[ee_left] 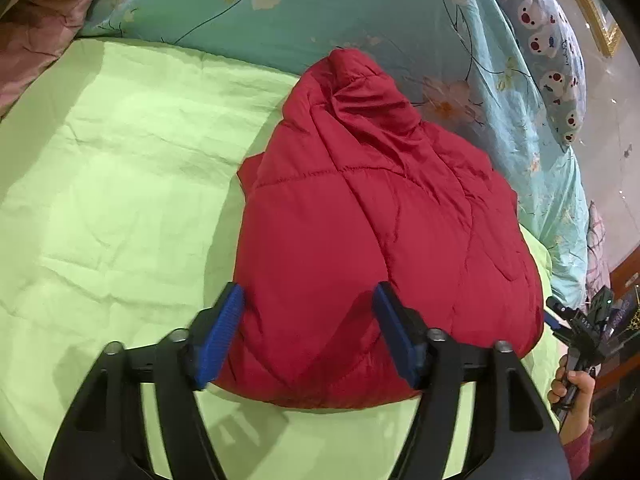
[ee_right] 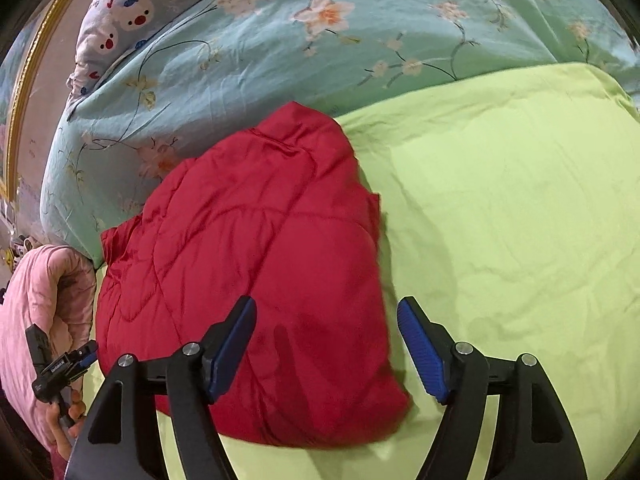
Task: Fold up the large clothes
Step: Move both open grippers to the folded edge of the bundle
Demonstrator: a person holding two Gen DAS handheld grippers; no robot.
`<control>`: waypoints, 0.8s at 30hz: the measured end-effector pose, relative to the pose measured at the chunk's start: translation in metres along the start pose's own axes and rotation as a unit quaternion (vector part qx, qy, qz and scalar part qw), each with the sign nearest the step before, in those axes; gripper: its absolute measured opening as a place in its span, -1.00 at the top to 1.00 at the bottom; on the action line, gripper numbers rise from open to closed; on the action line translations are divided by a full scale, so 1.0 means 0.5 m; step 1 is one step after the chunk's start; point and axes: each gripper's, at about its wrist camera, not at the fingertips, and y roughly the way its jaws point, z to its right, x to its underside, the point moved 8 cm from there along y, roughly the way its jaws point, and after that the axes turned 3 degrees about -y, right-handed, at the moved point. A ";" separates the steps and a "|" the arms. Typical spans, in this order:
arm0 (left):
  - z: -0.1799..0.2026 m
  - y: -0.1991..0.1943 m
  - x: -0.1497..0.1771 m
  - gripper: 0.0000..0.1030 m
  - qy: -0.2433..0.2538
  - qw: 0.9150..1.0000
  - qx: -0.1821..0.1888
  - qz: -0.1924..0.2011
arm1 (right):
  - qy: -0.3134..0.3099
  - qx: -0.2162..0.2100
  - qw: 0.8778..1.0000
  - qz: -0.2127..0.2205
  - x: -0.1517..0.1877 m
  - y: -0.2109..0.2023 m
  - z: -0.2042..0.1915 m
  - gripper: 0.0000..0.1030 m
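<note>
Jacket (ee_left: 360,240) lies folded on the green sheet (ee_left: 120,200). My left gripper (ee_left: 308,332) and right gripper (ee_right: 326,352) hover over its six o'clock edge, jaws spread wide, gripping nothing.

Bare green sheet (ee_right: 500,208) flanks the red jacket (ee_right: 256,264); floral quilt (ee_right: 280,52) blocks behind.

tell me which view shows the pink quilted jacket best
The right wrist view: the pink quilted jacket sits at the left edge beside the red jacket, stitching visible. The left wrist view shows no such piece, only blurred pinkish-brown fabric in its top-left corner.
</note>
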 end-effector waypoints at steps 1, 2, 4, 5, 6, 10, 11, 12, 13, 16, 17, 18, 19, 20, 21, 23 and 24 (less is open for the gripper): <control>0.001 0.000 0.000 -0.44 -0.002 1.000 0.003 0.000 | 0.004 -0.001 1.000 -0.001 0.005 -0.002 0.007 -0.48; 0.002 0.001 0.001 -0.44 -0.002 1.000 0.004 -0.001 | 0.008 -0.002 1.000 -0.002 0.008 -0.003 0.012 -0.49; 0.006 0.006 0.002 -0.51 0.002 1.000 0.004 -0.005 | 0.017 -0.006 1.000 -0.006 0.015 -0.001 0.025 -0.52; 0.007 0.009 0.003 -0.55 0.003 1.000 0.004 -0.007 | 0.023 -0.008 1.000 -0.007 0.017 0.000 0.032 -0.53; 0.008 0.012 0.004 -0.56 0.004 1.000 0.004 -0.009 | 0.027 -0.011 1.000 -0.008 0.018 0.002 0.036 -0.56; 0.011 0.027 0.006 -0.63 0.012 1.000 0.002 -0.021 | 0.049 -0.036 0.998 -0.027 0.023 0.024 0.050 -0.58; 0.010 0.031 0.006 -0.64 0.011 1.000 0.004 -0.024 | 0.055 -0.043 0.997 -0.035 0.025 0.032 0.051 -0.58; 0.009 0.034 0.005 -0.65 0.009 1.000 0.008 -0.026 | 0.058 -0.049 0.996 -0.040 0.026 0.037 0.051 -0.58; 0.006 0.036 0.004 -0.66 0.005 1.000 0.013 -0.027 | 0.061 -0.059 0.995 -0.046 0.027 0.043 0.049 -0.58; -0.005 0.048 -0.001 -0.70 -0.016 0.999 0.031 -0.036 | 0.063 -0.078 0.993 -0.056 0.027 0.057 0.041 -0.58; -0.008 0.052 -0.002 -0.72 -0.023 0.998 0.039 -0.039 | 0.062 -0.082 0.993 -0.059 0.026 0.061 0.037 -0.59; -0.011 0.059 -0.002 -0.72 -0.032 0.997 0.047 -0.044 | 0.062 -0.083 0.993 -0.062 0.027 0.065 0.037 -0.64; -0.013 0.065 -0.002 -0.74 -0.036 0.997 0.053 -0.049 | 0.061 -0.085 0.992 -0.066 0.027 0.070 0.034 -0.66; -0.015 0.073 -0.002 -0.81 -0.042 0.996 0.060 -0.054 | 0.062 -0.089 0.992 -0.068 0.026 0.075 0.033 -0.67; -0.019 0.081 -0.003 -0.87 -0.048 0.995 0.062 -0.058 | 0.063 -0.093 0.991 -0.071 0.026 0.080 0.031 -0.69; -0.024 0.091 -0.003 -1.00 -0.054 0.995 0.060 -0.059 | 0.068 -0.101 0.989 -0.080 0.026 0.094 0.030 -0.75; -0.024 0.099 -0.003 -1.00 -0.057 0.994 0.068 -0.063 | 0.070 -0.104 0.989 -0.084 0.026 0.099 0.029 -0.79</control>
